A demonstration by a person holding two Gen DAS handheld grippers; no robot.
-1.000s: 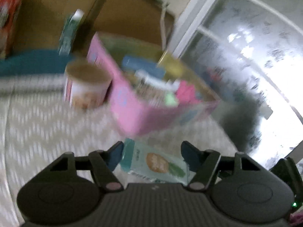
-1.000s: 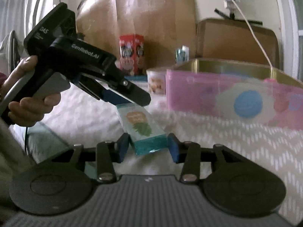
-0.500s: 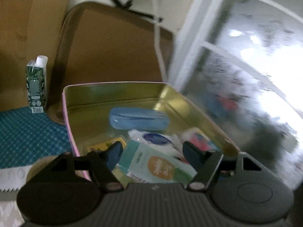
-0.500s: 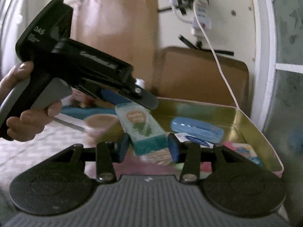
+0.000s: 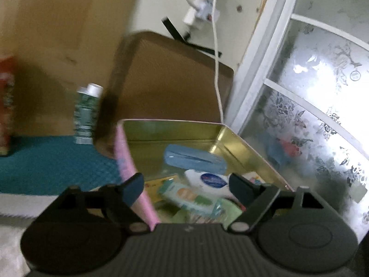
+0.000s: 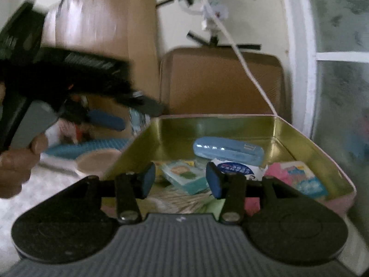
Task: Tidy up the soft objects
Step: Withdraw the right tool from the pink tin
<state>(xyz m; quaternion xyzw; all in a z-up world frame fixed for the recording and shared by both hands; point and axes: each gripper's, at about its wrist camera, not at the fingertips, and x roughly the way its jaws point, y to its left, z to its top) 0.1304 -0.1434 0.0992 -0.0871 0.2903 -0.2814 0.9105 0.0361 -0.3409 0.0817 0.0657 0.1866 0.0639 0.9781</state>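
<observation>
Wipes pack (image 6: 183, 176), teal with an orange and green print, is seen lying flat inside the tin (image 6: 306, 138), near its front-left corner and tilted over the other soft packets there. Largest in both views is that tin, pink outside and gold inside, standing open with its lid (image 6: 221, 80) propped upright behind it. Beyond the tin's right side a frosted window (image 5: 322, 97) is visible, and a white cable (image 5: 216, 64) hangs down toward the tin's back wall. To the left of the tin a teal mat (image 5: 46, 161) is spread, with a green carton (image 5: 86, 113) standing on it.

Within the tin, a blue case (image 6: 228, 151) is laid along the back, a white pouch (image 6: 237, 169) with a blue label is placed just in front of it, and a pink packet (image 6: 297, 177) is set at the right.

Above the tin's left wall the left gripper (image 5: 184, 184) is held, its fingers (image 5: 132, 185) released and spreading wider, with nothing pinched between them. Over the tin's front edge the right gripper (image 6: 180, 179) is held, its fingers (image 6: 147, 177) also spreading apart, clear of the wipes pack below.
</observation>
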